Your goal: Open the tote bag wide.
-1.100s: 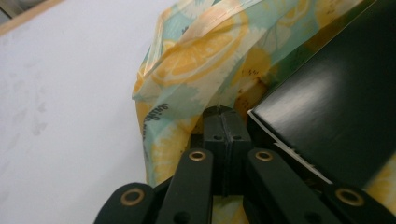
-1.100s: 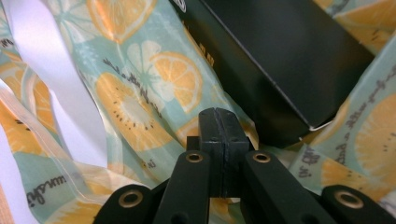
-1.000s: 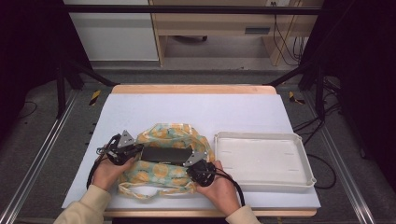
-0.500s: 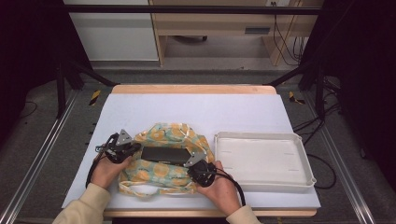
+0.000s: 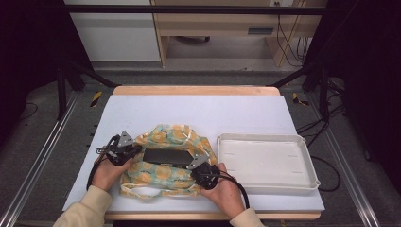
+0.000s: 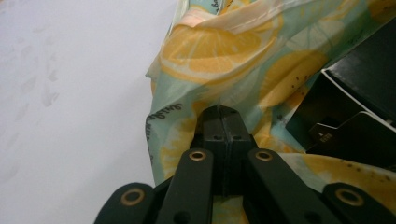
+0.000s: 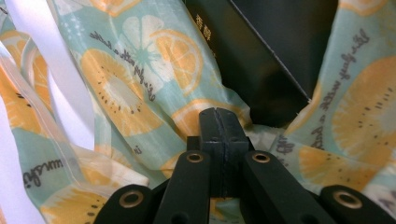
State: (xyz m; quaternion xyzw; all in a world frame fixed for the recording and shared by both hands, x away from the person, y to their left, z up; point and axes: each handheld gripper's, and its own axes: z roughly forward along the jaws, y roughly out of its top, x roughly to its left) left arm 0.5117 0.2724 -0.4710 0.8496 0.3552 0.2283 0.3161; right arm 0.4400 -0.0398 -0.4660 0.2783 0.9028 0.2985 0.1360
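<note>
Bag held at both sides, box showing in its mouth.

On the desk (image 5: 198, 113), left of the tray (image 5: 265, 163), your bag (image 5: 165, 175) lies around the box (image 5: 168, 157); your left claw (image 6: 223, 122) and right claw (image 7: 217, 122) are pressed together, each pinching bag cloth, likely to spread the opening round the box.

Wooden table (image 5: 196, 90) covered by a white foam mat (image 5: 198, 113). On the mat: fruit-print fabric bag (image 5: 165, 177) (left of centre) and a white plastic tray (image 5: 265, 163) just beside it.
</note>
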